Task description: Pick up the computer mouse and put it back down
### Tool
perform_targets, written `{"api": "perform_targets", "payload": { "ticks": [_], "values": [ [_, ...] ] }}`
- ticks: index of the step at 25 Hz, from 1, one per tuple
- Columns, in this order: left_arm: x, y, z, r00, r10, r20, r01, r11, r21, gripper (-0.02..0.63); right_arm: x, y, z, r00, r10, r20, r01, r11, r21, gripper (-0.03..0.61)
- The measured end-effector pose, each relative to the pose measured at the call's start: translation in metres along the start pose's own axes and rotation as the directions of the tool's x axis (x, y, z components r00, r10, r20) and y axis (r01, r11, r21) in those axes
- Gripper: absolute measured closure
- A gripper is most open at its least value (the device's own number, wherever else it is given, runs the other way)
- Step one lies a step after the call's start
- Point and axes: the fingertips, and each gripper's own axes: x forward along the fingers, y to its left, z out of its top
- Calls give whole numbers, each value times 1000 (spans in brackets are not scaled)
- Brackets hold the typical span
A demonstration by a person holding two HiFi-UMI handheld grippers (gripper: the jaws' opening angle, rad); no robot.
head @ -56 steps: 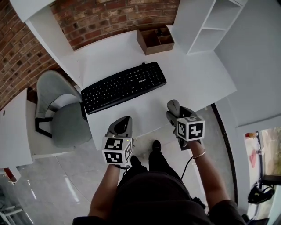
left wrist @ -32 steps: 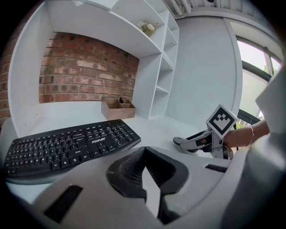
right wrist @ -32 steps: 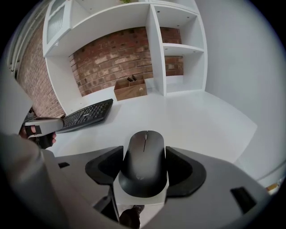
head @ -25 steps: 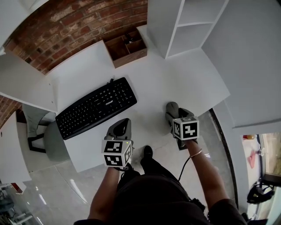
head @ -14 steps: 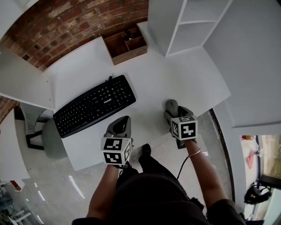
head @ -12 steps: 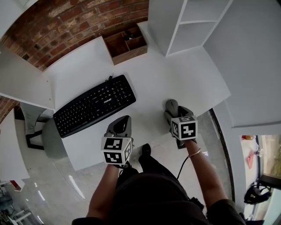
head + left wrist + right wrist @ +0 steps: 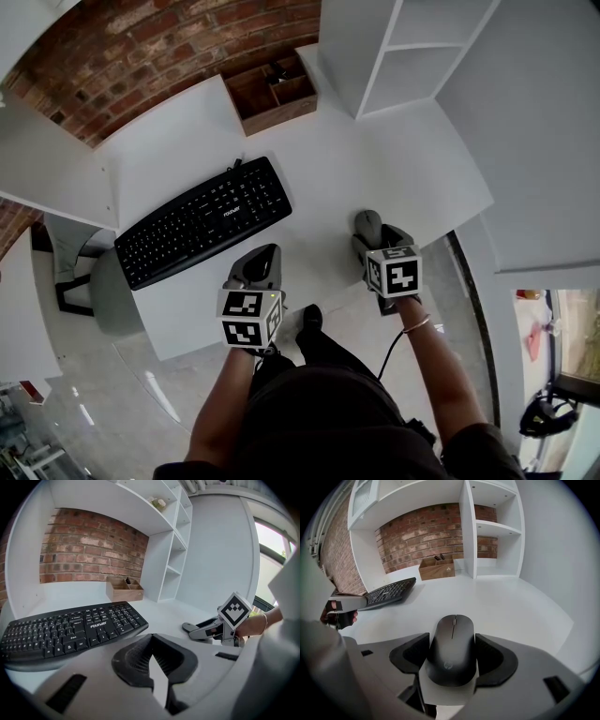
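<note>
A black computer mouse (image 7: 451, 651) sits between the jaws of my right gripper (image 7: 452, 644), and both dark pads press its sides. In the head view the mouse (image 7: 367, 223) pokes out ahead of the right gripper (image 7: 372, 236), near the front right of the white desk (image 7: 328, 159). Whether it rests on the desk or hangs just above it, I cannot tell. My left gripper (image 7: 261, 267) is low over the desk's front edge, left of the mouse. Its jaws are shut with nothing between them (image 7: 152, 656).
A black keyboard (image 7: 202, 221) lies at an angle left of both grippers. A wooden organiser box (image 7: 272, 91) stands at the back by the brick wall. A white shelf unit (image 7: 403, 47) rises at the back right. A grey chair (image 7: 94, 281) stands left of the desk.
The head view has swung to the right over the two seconds. Both grippers have stayed nearly where they were, the right one still holding the mouse.
</note>
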Motion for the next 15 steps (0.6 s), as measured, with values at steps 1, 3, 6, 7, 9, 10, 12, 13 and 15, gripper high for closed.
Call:
{"api": "perform_targets", "payload": {
  "ticks": [1,3,6,7,9,10,12,13,15],
  "values": [
    [0,-1,0,1000,-2,0,2,1000,0,604,0,0,0,1000,-4,3,4,1000,-3,295],
    [-1,-3,0,1000,-8,2,8,1000,1,604,0,0,0,1000,-14,13,14,1000,-10,295],
    [-3,-5,-1,1000,-10,4,10,1000,4,604,-1,0,1,1000,-23,20,24,999,-24,295],
    [-4,-5,-2,1000,-9,3,9,1000,4,604,-1,0,1,1000,-25,19,26,999,-28,295],
    [-5,-6,-2,1000,-8,3,8,1000,5,604,0,1,1,1000,-25,18,26,999,-33,295],
    [-5,-6,-3,1000,-7,4,7,1000,5,604,-1,1,1,1000,-24,21,24,999,-33,295],
    [-7,-8,-3,1000,-6,6,5,1000,6,604,-3,1,2,999,-21,28,22,999,-27,295],
    [-7,-8,-3,1000,-5,8,5,1000,6,604,-5,1,2,999,-21,34,22,999,-24,295],
    [-9,-8,-3,1000,-3,10,3,1000,7,604,-10,1,5,999,-20,48,21,1000,-22,295]
  ]
}}
